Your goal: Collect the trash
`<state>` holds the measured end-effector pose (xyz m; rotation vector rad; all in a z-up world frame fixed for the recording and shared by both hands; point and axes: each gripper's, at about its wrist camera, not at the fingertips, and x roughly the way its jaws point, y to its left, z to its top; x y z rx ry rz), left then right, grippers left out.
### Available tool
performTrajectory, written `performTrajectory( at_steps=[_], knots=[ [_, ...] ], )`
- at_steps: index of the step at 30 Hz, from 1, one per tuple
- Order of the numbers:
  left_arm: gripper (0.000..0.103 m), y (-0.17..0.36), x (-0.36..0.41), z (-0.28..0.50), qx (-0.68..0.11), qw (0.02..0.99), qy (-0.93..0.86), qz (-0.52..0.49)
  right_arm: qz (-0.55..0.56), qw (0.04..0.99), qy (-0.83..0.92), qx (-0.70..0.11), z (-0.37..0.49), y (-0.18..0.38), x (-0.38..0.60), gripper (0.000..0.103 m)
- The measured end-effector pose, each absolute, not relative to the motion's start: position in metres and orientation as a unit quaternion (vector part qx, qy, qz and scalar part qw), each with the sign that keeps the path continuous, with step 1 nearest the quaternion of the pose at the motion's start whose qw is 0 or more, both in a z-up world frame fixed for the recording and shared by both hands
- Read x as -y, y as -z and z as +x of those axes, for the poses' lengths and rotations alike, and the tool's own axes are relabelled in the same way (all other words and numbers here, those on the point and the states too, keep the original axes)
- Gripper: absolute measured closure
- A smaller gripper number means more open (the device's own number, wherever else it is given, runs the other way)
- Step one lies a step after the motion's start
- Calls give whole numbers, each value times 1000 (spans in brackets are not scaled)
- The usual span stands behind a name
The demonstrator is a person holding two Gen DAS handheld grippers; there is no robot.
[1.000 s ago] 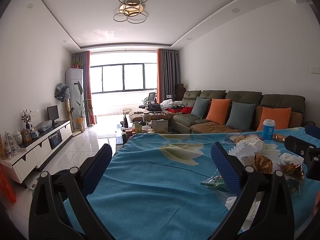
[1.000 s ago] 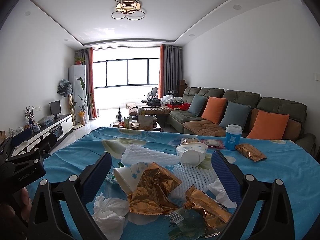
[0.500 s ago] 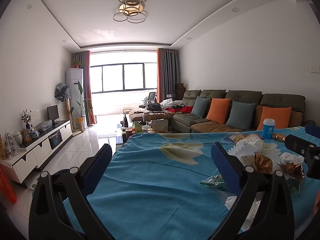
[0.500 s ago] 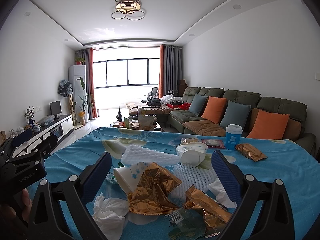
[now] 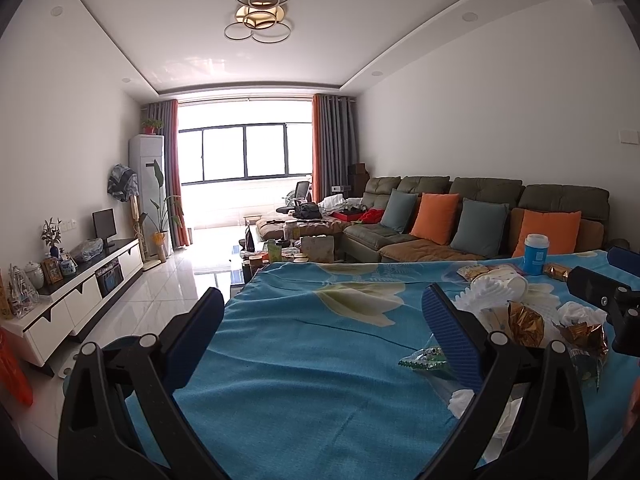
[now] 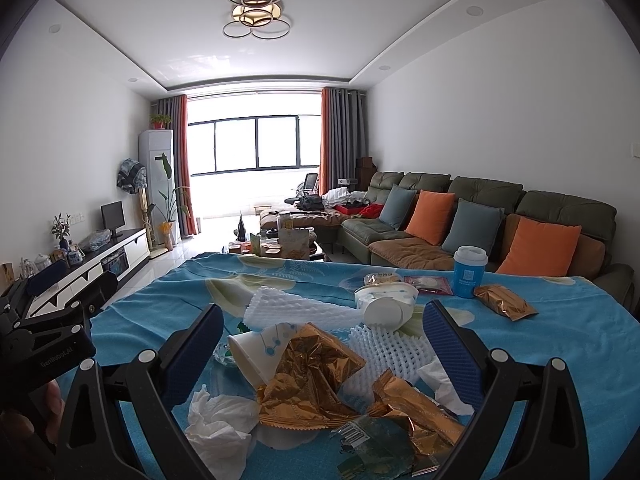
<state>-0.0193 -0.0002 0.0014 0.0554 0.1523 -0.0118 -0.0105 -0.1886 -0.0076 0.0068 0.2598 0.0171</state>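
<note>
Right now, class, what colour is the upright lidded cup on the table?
The cup is blue with a white lid, clearest in the right wrist view.

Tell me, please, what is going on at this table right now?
A person holds a gripper in each hand over a table with a blue cloth. The right gripper hangs open over a heap of trash: gold wrappers, paper cups, tissues. The left gripper is open over bare cloth. Nothing is picked up yet.

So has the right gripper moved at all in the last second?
No. In its own wrist view the right gripper frames the crumpled gold wrapper and the blue cup exactly as before.
</note>
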Motion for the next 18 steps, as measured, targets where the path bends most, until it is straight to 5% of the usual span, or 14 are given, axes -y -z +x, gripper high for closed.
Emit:
performTrajectory(
  at_steps=[18],
  knots=[
    [6, 25, 20, -13, -176, 969, 164, 49, 41, 982, 6, -184, -2, 28, 227, 7]
  ],
)
